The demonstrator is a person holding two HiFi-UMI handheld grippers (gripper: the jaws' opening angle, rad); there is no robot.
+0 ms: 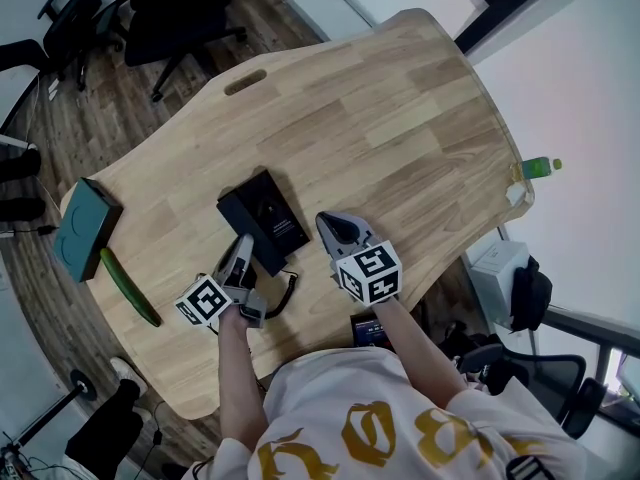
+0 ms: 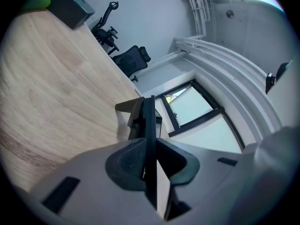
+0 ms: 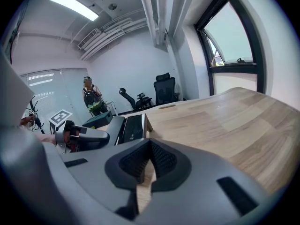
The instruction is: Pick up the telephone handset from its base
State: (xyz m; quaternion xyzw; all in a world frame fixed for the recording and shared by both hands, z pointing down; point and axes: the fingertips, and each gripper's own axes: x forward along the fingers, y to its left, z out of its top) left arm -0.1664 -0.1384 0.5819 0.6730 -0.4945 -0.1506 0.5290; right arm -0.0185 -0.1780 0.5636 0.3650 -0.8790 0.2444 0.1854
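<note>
Head view shows a pale, plank-grained wooden table [image 1: 400,118] with a glossy black, slab-like telephone base [image 1: 268,216] at its middle and a coiled black cord [image 1: 287,294] at the base's 6 o'clock. At 7 o'clock the left gripper [image 1: 243,243] lies along the base's edge. Only the left gripper view shows the telephone handset [image 2: 149,125], a thin black bar seen edge-on, clenched between ribbed dark pads [image 2: 126,161]. At 3 o'clock is the right gripper [image 1: 330,226]; its own view shows its jaws pinched together, empty.

White shirt [image 1: 330,398], gold lettering [image 1: 370,433] — grey left gripper [image 1: 243,243], right gripper [image 1: 330,224]
</note>
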